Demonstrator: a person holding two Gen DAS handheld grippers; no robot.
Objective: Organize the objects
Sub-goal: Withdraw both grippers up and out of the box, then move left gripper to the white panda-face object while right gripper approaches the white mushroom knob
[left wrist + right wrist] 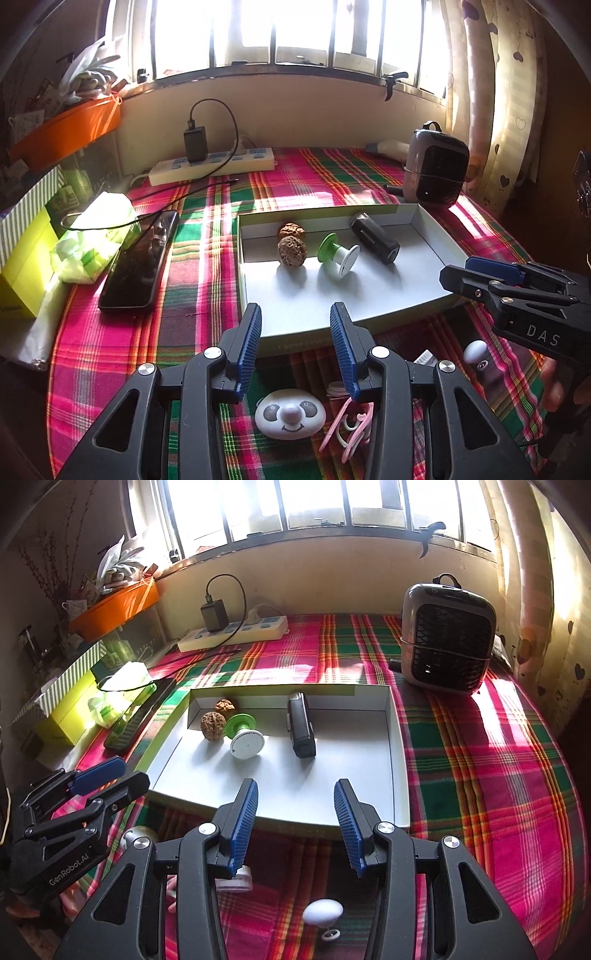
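A shallow white box (369, 317) (399, 760) lies on the plaid cloth. Inside it are two walnuts (291, 251) (213, 722), a green-and-white spool (338, 253) (245, 734) and a black cylinder device (375, 238) (301, 725). My left gripper (295, 325) (135, 771) hovers open over the box's near edge, holding nothing. Beneath it lie a white panda-face piece (290, 413) and pink clips (351, 424). My right gripper (295, 794) (456, 269) is open and empty at the box's near right side. A white egg-shaped object (323, 912) lies on the cloth under it.
A small heater (436, 166) (447, 638) stands at the back right. Along the wall lies a power strip (212, 166) with a charger. A phone (140, 258) and a tissue pack (99, 232) lie left of the box. A white-knobbed item (476, 354) sits at the near right.
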